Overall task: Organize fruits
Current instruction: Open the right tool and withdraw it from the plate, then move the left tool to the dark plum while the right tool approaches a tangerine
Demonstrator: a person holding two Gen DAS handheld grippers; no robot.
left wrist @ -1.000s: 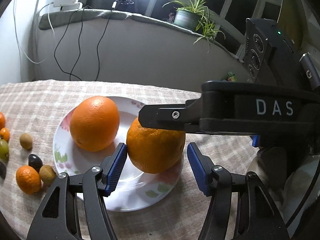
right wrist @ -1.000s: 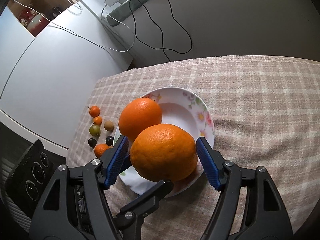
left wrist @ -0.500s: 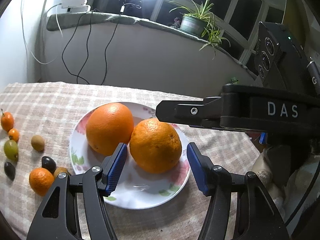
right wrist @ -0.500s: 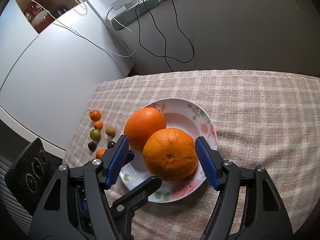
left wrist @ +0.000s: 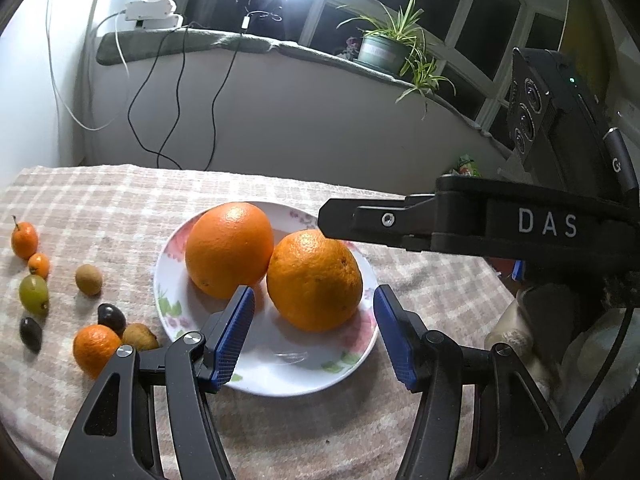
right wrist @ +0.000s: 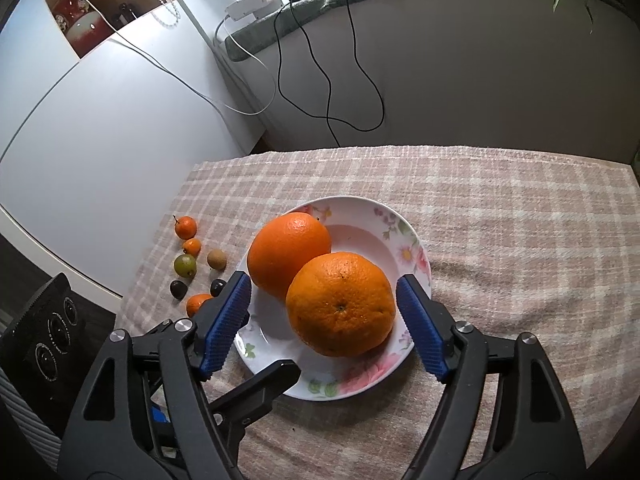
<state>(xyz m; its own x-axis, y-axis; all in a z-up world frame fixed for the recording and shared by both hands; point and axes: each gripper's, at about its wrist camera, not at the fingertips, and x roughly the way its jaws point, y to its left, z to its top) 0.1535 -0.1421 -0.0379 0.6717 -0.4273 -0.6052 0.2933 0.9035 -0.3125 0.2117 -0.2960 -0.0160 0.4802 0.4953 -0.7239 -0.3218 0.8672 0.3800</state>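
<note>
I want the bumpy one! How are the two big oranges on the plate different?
The near orange looks bumpier and squatter; the far orange looks smoother and rounder. The near orange sits between the right gripper's opening jaws; the far orange sits outside them. Both are orange, touching, and on the flowered plate.

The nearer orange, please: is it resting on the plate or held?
On the plate. The nearer orange rests there; the right tool's opening pads show gaps either side.

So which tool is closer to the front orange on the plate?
Right. The right tool straddles the front orange without touching, its jaws opening. The left tool hangs back over the plate's near rim.
</note>
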